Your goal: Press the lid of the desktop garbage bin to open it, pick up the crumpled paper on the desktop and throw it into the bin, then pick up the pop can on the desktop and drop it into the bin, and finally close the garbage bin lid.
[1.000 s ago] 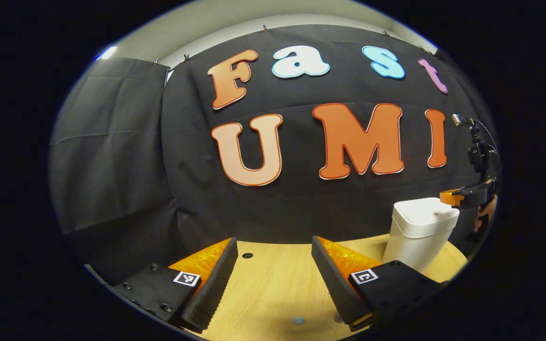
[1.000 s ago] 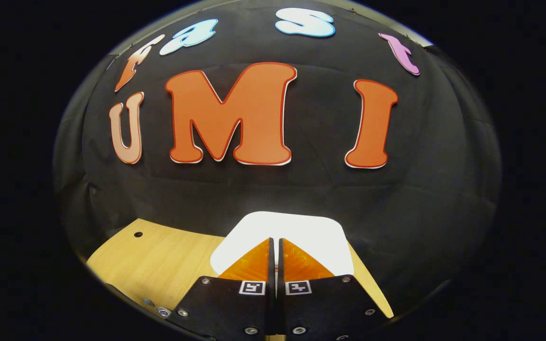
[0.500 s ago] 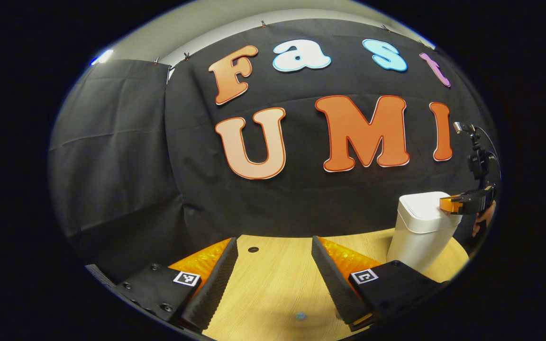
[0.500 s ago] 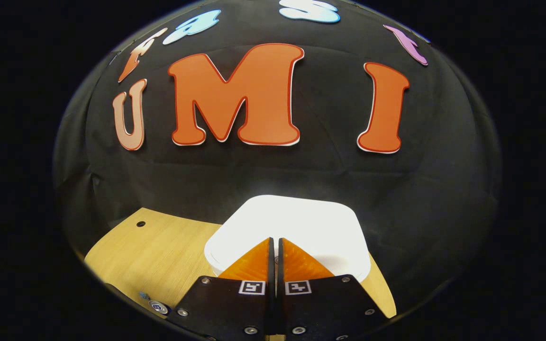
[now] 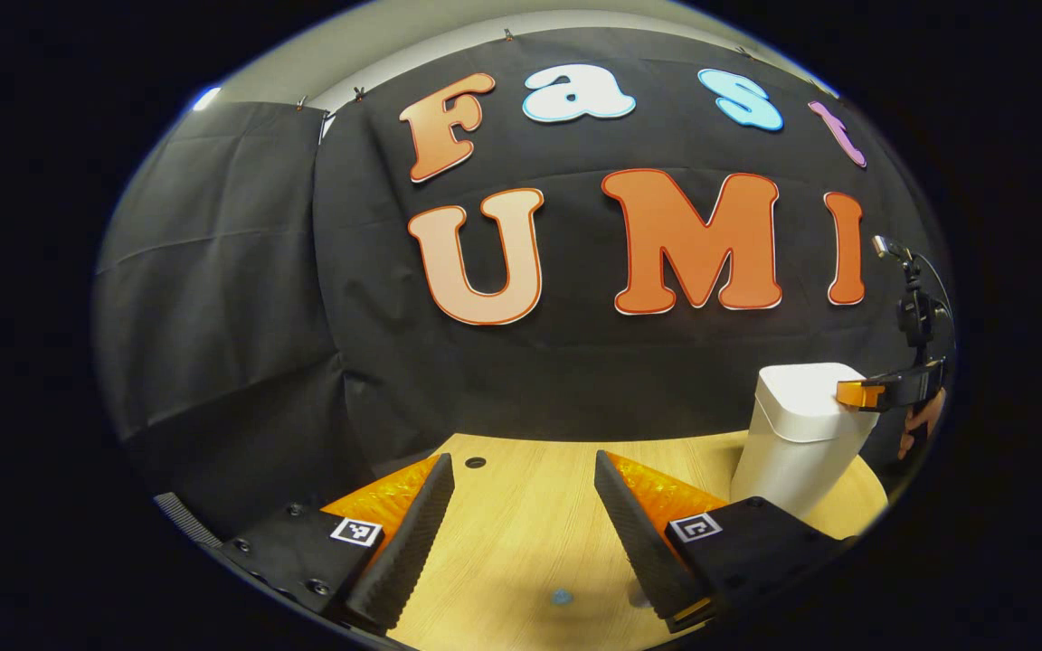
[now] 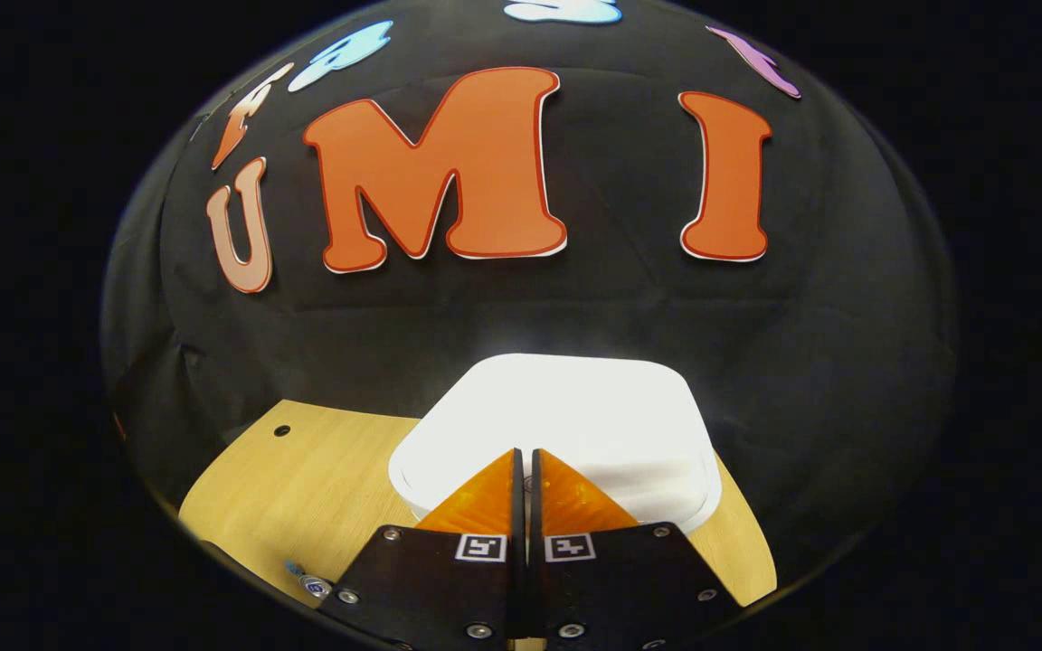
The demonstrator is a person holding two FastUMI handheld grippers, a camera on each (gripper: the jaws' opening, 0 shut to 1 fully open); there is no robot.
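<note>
A: Right tool (image 6: 525, 452) has its two fingers pressed flat together, nothing between them, tips over the near edge of the bin lid (image 6: 566, 407). From the left gripper view the same tool (image 5: 851, 394) sits at the lid's top edge; I can't tell if it is touching or just above.

B: And the bin?

A: White garbage bin (image 5: 792, 452), upright near the table's right edge, lid down flat. That fits a press about to pop it open, or a press that shuts it at the end. No crumpled paper or can to be made out; a small bluish thing (image 6: 308, 583) at the table's near edge is too small to name.

B: Risks?

A: The bin looks tall, narrow and light. A push at the lid's rim instead of straight down could tip it or skid it toward the table edge. Smooth lid, so the tips may slide off. A weak press may not trip the latch.

B: Left side?

A: Left tool (image 5: 521, 533) spread wide, empty, low over the table (image 5: 521, 488).

B: Surroundings?

A: Pale wood-grain top, rounded edge, one small dark hole (image 5: 475, 462). Black cloth wall (image 5: 213, 298) behind, pale ceiling strip above.
</note>
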